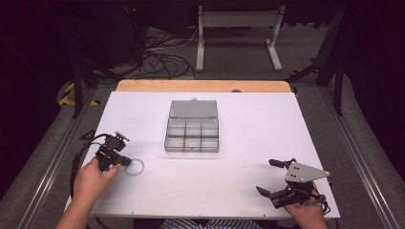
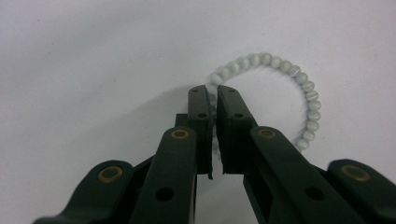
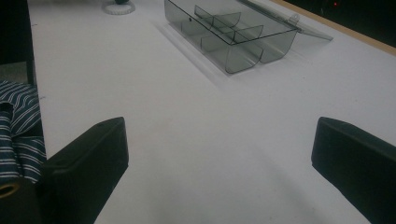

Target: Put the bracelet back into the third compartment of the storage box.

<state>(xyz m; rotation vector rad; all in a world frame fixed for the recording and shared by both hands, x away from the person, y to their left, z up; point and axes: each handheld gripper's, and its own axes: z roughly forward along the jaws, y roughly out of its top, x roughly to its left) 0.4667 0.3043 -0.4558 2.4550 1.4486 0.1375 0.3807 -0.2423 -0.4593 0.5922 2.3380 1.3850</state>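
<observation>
On the white table (image 1: pixel 248 157) the left gripper (image 1: pixel 125 161) sits low at the near left corner, its jaws brought almost together on one side of a pale beaded bracelet (image 1: pixel 135 167); in the left gripper view the two black pads pinch the strand of the bracelet (image 2: pixel 285 84) between them, with a narrow slit left where the beads pass through, and the rest of the loop lies flat on the table, curving away to the right of the jaws. The beads look milky white to faint green (the dim light makes the exact colour hard to judge). The person's left hand (image 1: pixel 93 179) wraps the gripper's body from behind, and a cable trails off toward the table's left edge. The right gripper (image 1: pixel 268 177) rests at the near right corner, well apart from the bracelet, with its jaws spread wide and nothing between them; in the right gripper view the two pads stand far apart at the lower corners over bare table. A grey three-cornered plate tops this gripper, and the right hand (image 1: pixel 305 212) holds it from below. Near the middle of the table, between the two grippers and farther back, stands a clear plastic compartment box (image 1: pixel 192 136) with its lid (image 1: pixel 193 109) folded open away from the person; its compartments appear empty, and the right gripper view shows the box (image 3: pixel 233 35) from a low angle beside a striped sleeve (image 3: pixel 18 130)
</observation>
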